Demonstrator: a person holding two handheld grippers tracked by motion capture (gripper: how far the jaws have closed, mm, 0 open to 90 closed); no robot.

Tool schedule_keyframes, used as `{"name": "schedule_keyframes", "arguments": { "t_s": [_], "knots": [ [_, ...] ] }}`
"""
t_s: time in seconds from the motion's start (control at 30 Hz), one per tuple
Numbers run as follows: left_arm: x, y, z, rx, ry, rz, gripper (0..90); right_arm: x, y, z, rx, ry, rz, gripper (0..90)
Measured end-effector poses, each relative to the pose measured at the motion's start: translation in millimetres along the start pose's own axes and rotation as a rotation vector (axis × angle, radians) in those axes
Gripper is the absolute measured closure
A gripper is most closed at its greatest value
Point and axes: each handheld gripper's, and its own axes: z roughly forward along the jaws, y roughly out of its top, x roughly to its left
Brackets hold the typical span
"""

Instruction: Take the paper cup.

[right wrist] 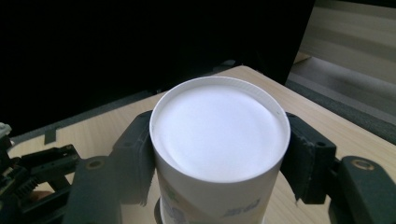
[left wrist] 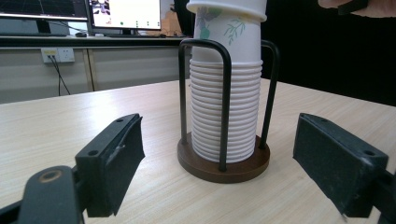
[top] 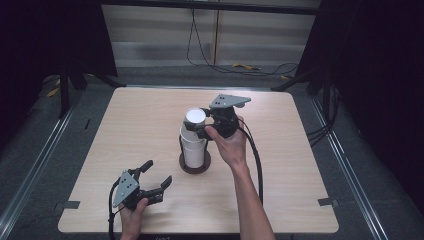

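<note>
Clamping the top cup [right wrist: 217, 140], right jaws grip; left jaws apart over wooden table [top: 300, 165].

Light wood table [top: 300, 165]; monitors [left wrist: 126, 14] on bench behind; wall socket [left wrist: 58, 54]; yellow cable [top: 245, 66] on floor.

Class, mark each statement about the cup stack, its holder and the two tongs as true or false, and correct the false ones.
1. The right tongs grip the top cup. True.
2. The left tongs hold a cup. False: they are open, holding nothing.
3. The cup stack stands upside down in a wire holder with a round wooden base. True.
4. The holder lies tipped over. False: it stands upright on the table.
</note>
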Motion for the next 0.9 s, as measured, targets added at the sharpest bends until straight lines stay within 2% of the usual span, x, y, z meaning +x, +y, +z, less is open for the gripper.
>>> {"name": "schedule_keyframes", "arguments": {
  "t_s": [0.47, 0.67, 0.8, 0.9],
  "knots": [
    [-0.2, -0.1, -0.3, -0.003, 0.003, 0.001, 15.9, 1.9, 3.4, -10.6, -0.096, 0.001, -0.001, 35.5],
    [0.0, -0.1, -0.2, -0.002, 0.001, 0.001, 15.9, -0.2, 4.7, -21.1, -0.151, -0.003, 0.016, 35.7],
    [0.2, 0.0, -0.1, 0.0, -0.002, 0.001, 15.9, -2.6, 2.1, -26.0, -0.181, 0.011, 0.063, 35.7],
    [0.3, 0.0, -0.1, 0.001, -0.003, 0.001, 15.9, -2.0, 1.7, -31.0, -0.206, 0.01, 0.065, 35.8]
  ]
}}
